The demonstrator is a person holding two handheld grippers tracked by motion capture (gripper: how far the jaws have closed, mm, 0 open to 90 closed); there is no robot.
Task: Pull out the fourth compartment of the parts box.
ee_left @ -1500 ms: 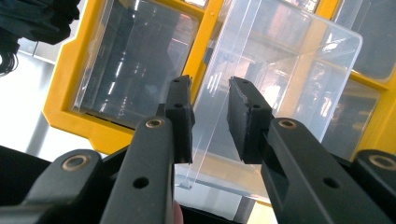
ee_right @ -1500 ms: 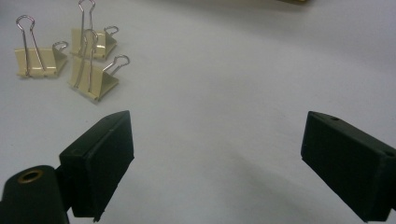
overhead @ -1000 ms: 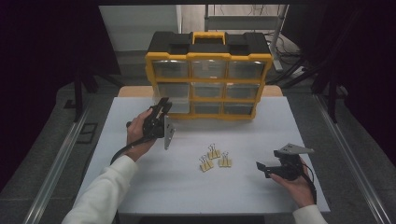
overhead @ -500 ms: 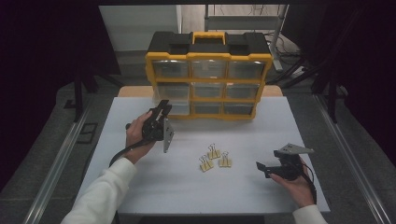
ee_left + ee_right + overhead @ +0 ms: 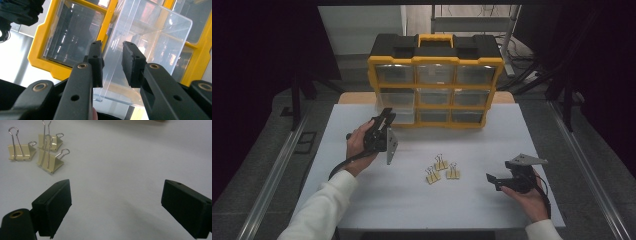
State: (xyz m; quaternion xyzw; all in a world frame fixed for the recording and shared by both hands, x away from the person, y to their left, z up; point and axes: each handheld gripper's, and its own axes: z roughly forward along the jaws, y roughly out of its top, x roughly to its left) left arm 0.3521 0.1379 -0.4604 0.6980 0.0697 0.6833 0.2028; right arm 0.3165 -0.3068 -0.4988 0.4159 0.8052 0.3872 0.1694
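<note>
1. Left gripper (image 5: 112, 63) at the yellow organizer (image 5: 435, 85), jaws either side of a clear drawer (image 5: 147, 47) wall (contact unclear)
2. Right gripper (image 5: 116, 206) gapes wide, empty, near three binder clips (image 5: 442, 169)

White table (image 5: 362, 200) top, wooden edge showing at its far side. Grey floor (image 5: 272, 125) around it, metal rails (image 5: 272, 175) running along both sides. Dark curtains (image 5: 257, 50) left and right. Pale wall panel (image 5: 362, 30) behind; metal rack (image 5: 472, 20) and loose cables (image 5: 522, 70) beyond. Dim light.
</note>
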